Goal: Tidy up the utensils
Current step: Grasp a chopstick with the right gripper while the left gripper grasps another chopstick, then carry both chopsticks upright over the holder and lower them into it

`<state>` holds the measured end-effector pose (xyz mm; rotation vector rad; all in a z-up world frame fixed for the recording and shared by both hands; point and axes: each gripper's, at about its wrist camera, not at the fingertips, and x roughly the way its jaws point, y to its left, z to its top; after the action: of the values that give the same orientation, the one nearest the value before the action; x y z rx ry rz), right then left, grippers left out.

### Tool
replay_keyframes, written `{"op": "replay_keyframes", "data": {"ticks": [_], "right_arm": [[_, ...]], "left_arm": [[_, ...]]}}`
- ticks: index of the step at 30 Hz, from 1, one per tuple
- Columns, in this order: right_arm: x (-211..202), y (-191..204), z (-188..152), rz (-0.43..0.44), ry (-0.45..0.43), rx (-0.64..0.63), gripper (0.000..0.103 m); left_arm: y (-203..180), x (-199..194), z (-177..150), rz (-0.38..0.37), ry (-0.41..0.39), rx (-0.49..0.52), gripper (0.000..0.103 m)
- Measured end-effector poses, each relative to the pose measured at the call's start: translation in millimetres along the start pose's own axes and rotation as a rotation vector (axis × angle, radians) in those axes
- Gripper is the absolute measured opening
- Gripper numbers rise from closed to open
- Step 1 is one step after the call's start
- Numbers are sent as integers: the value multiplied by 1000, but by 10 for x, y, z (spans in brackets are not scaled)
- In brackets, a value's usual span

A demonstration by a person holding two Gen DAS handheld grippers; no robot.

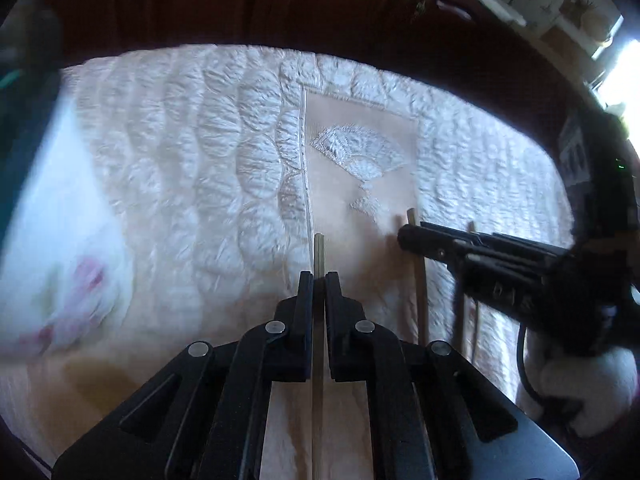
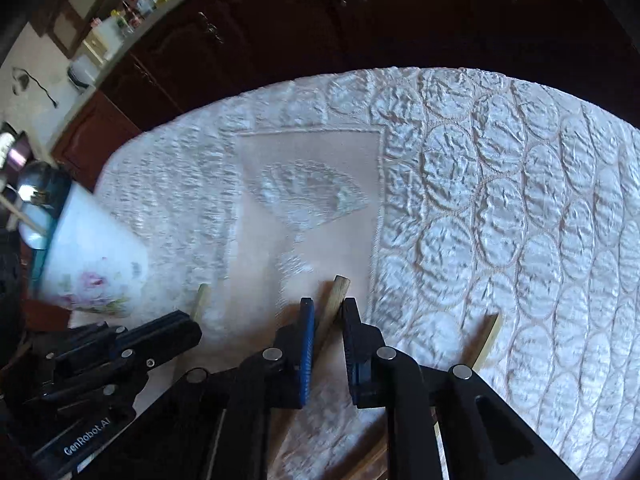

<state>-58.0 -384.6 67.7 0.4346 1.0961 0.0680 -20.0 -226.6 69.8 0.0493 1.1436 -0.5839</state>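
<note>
The left gripper (image 1: 319, 280) clamps a pale chopstick (image 1: 319, 252) between nearly closed jaws. The right gripper (image 2: 329, 308) stands narrowly parted around a second chopstick (image 2: 336, 296); whether it touches is unclear. A third stick (image 2: 490, 336) lies just right of it on the quilted white tablecloth (image 2: 500, 184). Farther left stands a floral cup (image 2: 88, 264) holding spoons (image 2: 30, 188). Dark wooden cabinets (image 2: 280, 32) line the room behind.
</note>
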Motion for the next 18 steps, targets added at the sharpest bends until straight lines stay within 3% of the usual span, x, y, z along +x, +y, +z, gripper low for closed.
{"op": "replay_keyframes", "data": {"ticks": [11,18], "right_arm": [[-992,472,-109,133,-166,-101,9],[-1375,859,-287,161,-237,-166,8]], "left_arm": [[166,-1102,-303,-54,-163,14,4],[236,-1616,-509,-29,-243,30,4]]}}
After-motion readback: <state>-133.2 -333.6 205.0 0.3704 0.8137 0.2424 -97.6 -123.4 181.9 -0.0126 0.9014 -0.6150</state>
